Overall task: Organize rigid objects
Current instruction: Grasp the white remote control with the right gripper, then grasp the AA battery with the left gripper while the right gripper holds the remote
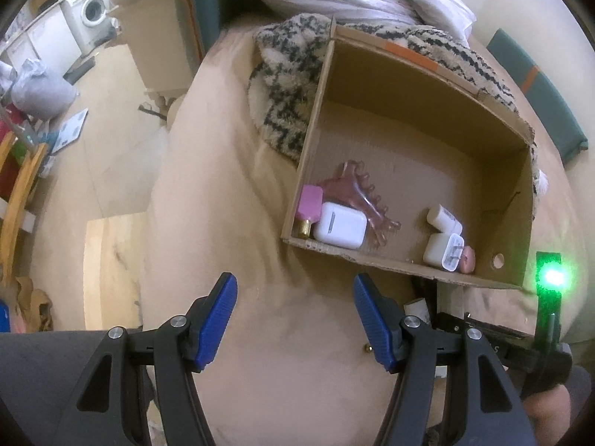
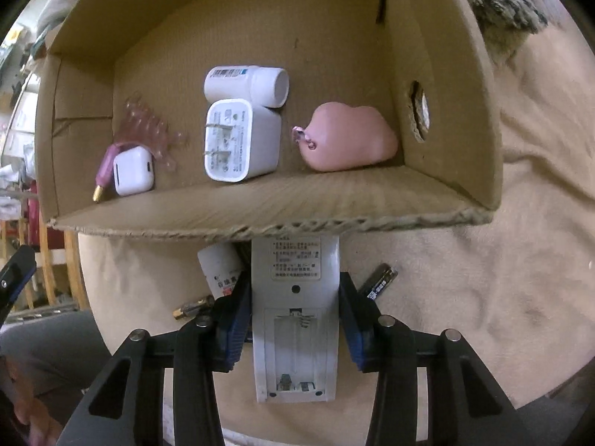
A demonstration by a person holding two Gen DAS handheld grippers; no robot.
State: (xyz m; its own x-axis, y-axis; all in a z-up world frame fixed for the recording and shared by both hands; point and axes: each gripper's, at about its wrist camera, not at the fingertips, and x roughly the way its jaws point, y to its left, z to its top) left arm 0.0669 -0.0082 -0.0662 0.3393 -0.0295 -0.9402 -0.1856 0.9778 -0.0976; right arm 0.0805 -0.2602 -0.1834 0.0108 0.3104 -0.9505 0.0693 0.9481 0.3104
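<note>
Fingers of the right gripper (image 2: pixel 293 316) are clamped on the remote (image 2: pixel 295 319), low in the frame under the box (image 2: pixel 260 219). It could be knocked loose on that wall. Left gripper (image 1: pixel 295 319) is spread wide, nothing held.

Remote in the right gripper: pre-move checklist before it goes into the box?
1. Right gripper clamps the remote on both sides: ok.
2. Battery compartment open and empty, cover missing: not ok.
3. Remote's tip hidden under the cardboard box front wall; must lift first: not ok.
4. Bare floor behind the pink cloud-shaped object: ok.
5. Two loose batteries outside the box: not ok.
6. Left gripper open, clear: ok.
</note>
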